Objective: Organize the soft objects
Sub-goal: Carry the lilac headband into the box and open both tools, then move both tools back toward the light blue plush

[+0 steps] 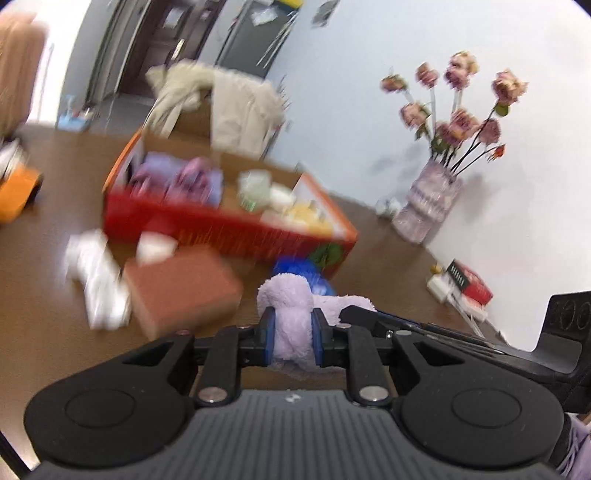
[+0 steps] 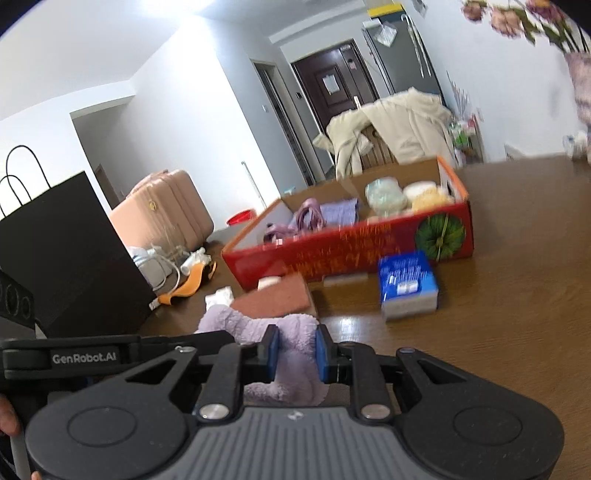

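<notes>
Both claws, left claw (image 1: 292,330) and right claw (image 2: 296,356), pinch 1 lilac plush cloth (image 1: 291,310).

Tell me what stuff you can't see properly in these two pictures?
- Purple fluffy cloth: both views show only the parts bunched between the fingers; the grippers hide the rest.
- Red box: left view too smeared by motion blur to read its print or name the soft things inside.
- Flowers: right view, cut off by the top edge.
- Blue pack: left view, mostly hidden behind the cloth.
</notes>
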